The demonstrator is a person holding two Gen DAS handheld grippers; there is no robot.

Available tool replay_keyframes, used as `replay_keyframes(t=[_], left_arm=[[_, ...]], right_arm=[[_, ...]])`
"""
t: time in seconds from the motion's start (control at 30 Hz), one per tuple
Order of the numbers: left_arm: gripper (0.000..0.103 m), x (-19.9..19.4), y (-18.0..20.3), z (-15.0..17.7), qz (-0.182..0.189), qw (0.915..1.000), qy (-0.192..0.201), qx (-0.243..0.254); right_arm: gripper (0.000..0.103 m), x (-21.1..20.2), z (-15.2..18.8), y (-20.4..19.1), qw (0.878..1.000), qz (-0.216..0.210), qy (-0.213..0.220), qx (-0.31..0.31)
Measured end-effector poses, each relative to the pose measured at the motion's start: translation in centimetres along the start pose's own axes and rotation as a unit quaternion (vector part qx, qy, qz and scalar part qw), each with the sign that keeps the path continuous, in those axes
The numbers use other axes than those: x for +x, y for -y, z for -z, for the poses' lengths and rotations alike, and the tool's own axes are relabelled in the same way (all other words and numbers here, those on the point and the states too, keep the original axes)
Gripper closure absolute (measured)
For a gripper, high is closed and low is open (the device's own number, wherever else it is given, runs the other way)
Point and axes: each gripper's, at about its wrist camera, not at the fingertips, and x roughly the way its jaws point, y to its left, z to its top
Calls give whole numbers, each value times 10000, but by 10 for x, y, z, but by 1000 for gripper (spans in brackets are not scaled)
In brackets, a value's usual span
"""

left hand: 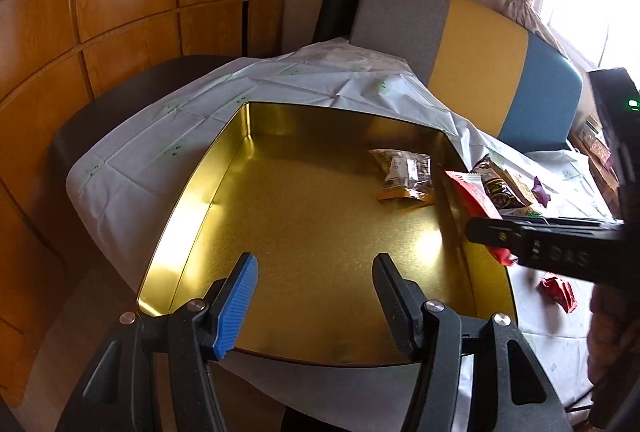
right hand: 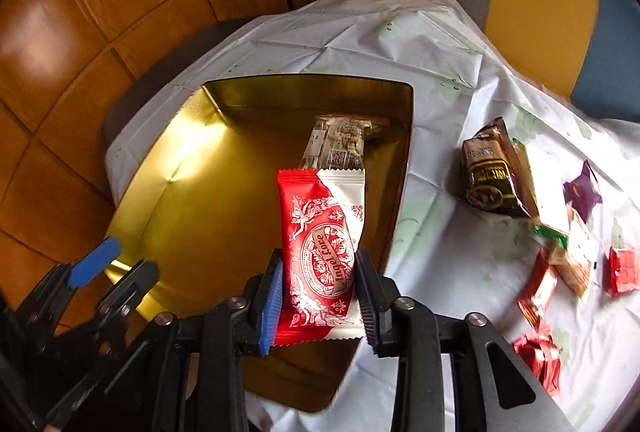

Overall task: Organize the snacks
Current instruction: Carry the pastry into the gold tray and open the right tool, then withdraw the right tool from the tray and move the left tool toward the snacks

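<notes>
A gold metal tin [left hand: 304, 232] lies open on the white tablecloth; it also shows in the right wrist view [right hand: 192, 200]. One clear snack packet [left hand: 406, 174] lies in its far right corner, also visible in the right wrist view [right hand: 344, 142]. My right gripper [right hand: 318, 284] is shut on a red and white "Angel Love" snack packet [right hand: 320, 252] and holds it above the tin's right side; the packet [left hand: 476, 204] and gripper [left hand: 492, 236] also show in the left wrist view. My left gripper [left hand: 316, 272] is open and empty above the tin's near edge.
Loose snacks lie on the cloth right of the tin: a dark brown packet [right hand: 492, 172], a purple wrapper [right hand: 582, 194], several red wrappers [right hand: 538, 288]. A grey, yellow and blue chair back [left hand: 476, 68] stands behind the table. Wooden wall panels [left hand: 120, 4] are on the left.
</notes>
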Motion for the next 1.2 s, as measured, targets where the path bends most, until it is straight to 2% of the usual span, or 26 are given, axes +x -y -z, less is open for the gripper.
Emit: replay_keyframes(t=[0.17,0.3,0.5,0.63,0.8,1.2], left_arm=[[42,4,-3,2,56,10000,-78,-25],[42,5,0,3,37,9999,-96,38],[42,3,4,3,79,9999,-93,87],[42,-1,8,2,109,9998,-76,135],[42,-6,19,0,86,9994,-28,329],[42,-15,53,4,253,9967,-4,771]], right_arm=[[65,11,-4,3,10000,22,-44,51],[59,7,-1,6,9999,-43,77,81],[58,-15,6,18,9989,-73,400,241],[49,-35,15,32,9974,33,638,345],[41,-56,29,59,9951,239,828,493],[35,-95,64,136,9862,800,1005,1040]])
